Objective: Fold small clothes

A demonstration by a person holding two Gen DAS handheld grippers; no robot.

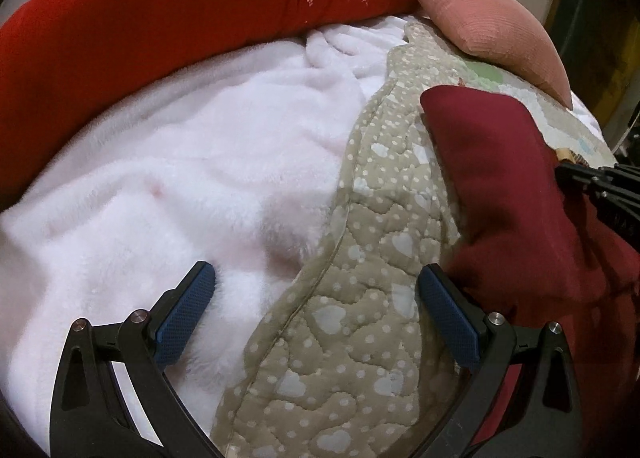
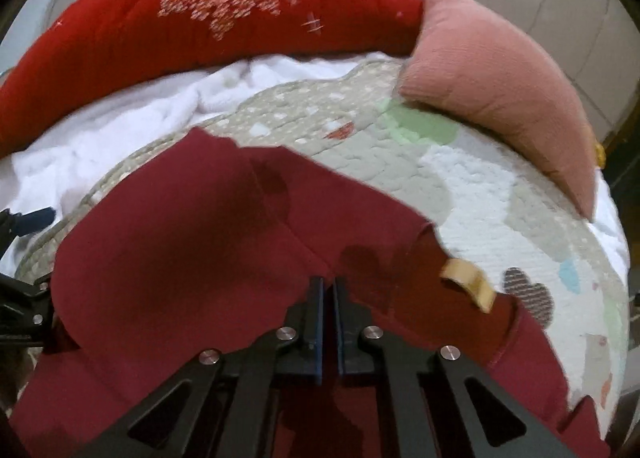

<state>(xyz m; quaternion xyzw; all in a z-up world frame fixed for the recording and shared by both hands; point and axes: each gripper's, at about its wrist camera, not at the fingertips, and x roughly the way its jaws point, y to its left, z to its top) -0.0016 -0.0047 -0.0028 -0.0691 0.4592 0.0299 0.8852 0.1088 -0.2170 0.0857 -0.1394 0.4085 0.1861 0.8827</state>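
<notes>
A dark red garment (image 1: 500, 177) (image 2: 180, 258) lies rumpled on a beige quilted mat (image 1: 360, 318) (image 2: 500, 197), with a tan label (image 2: 468, 282) showing at its right edge. My right gripper (image 2: 328, 280) is shut, its blue pads pressed together where a crease of the garment runs in between them. In the left wrist view the right gripper (image 1: 560, 173) comes in from the right edge and rests on the garment. My left gripper (image 1: 316, 272) stands open over the mat's edge, left of the garment, with nothing between its fingers.
A white fleece blanket (image 1: 180, 177) (image 2: 120, 129) lies left of the mat. A thick red embroidered quilt roll (image 1: 160, 17) (image 2: 200, 37) lines the far side, and a pink pillow (image 1: 480, 17) (image 2: 500, 77) sits at the far right. Tiled floor shows beyond.
</notes>
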